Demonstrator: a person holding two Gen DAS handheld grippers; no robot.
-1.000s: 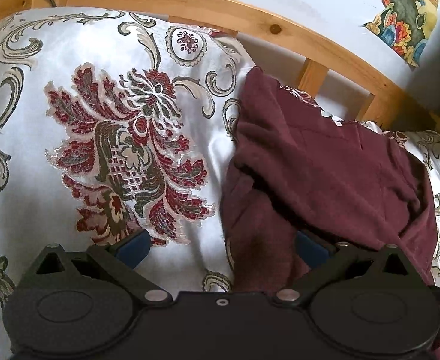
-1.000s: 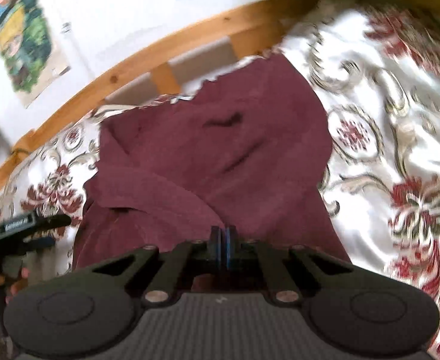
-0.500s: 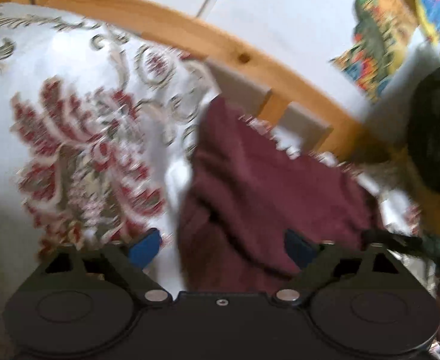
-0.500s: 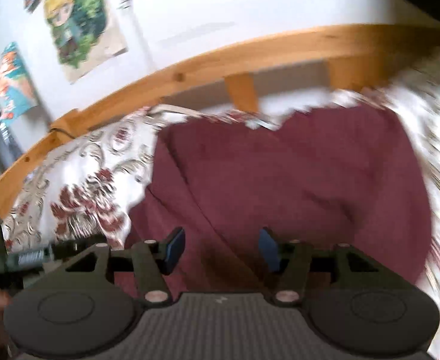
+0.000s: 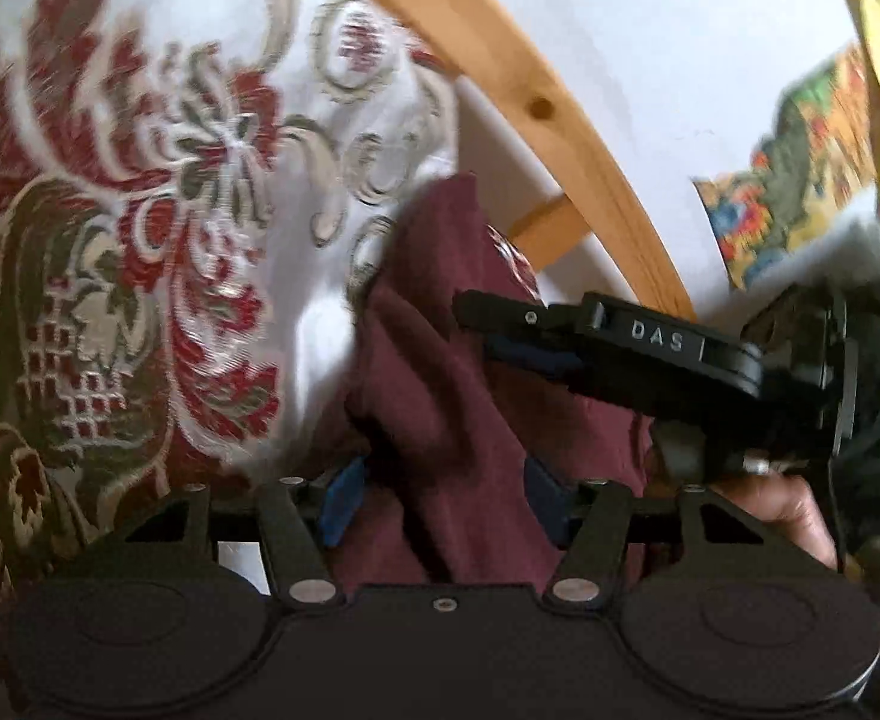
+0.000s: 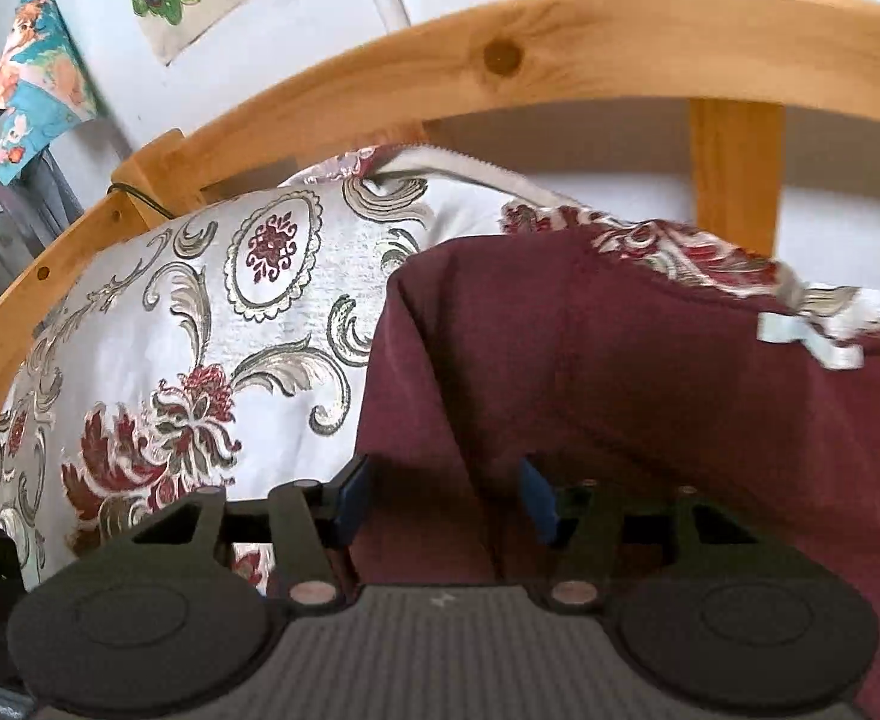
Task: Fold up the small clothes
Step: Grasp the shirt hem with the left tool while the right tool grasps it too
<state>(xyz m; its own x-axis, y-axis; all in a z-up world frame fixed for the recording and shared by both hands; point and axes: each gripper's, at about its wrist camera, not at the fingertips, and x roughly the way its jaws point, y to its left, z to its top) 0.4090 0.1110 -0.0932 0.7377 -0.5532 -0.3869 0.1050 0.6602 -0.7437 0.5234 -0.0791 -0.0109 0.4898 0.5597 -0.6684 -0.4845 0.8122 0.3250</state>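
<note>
A dark red cloth (image 6: 650, 384) lies on a shiny white bedspread (image 6: 158, 324) with red flowers and grey swirls. The cloth is the thing to go by here.

The far edge of the cloth sits close to a wooden bed rail (image 6: 560, 54). A crumpled bit of bedspread pokes up between the far edge and the rail. A small white tag (image 6: 812, 342) lies at that far edge. The left edge of the cloth runs down from a rounded corner, and left of it the bedspread is bare all the way to the rail. A fold runs slanting across the cloth toward the near side.

The right gripper (image 6: 446, 501) has its blue pads apart. The near left edge of the cloth sits in the gap between them, but they do not squeeze it.

The left gripper (image 5: 440, 501) is open too. Its pads stand on each side of a bunched ridge of the cloth. In the left wrist view the right gripper reaches in over the cloth from the right side, close to the left one. Part of a hand (image 5: 782, 510) shows under it. Colourful pictures (image 6: 38, 84) hang on the white wall behind the rail.
</note>
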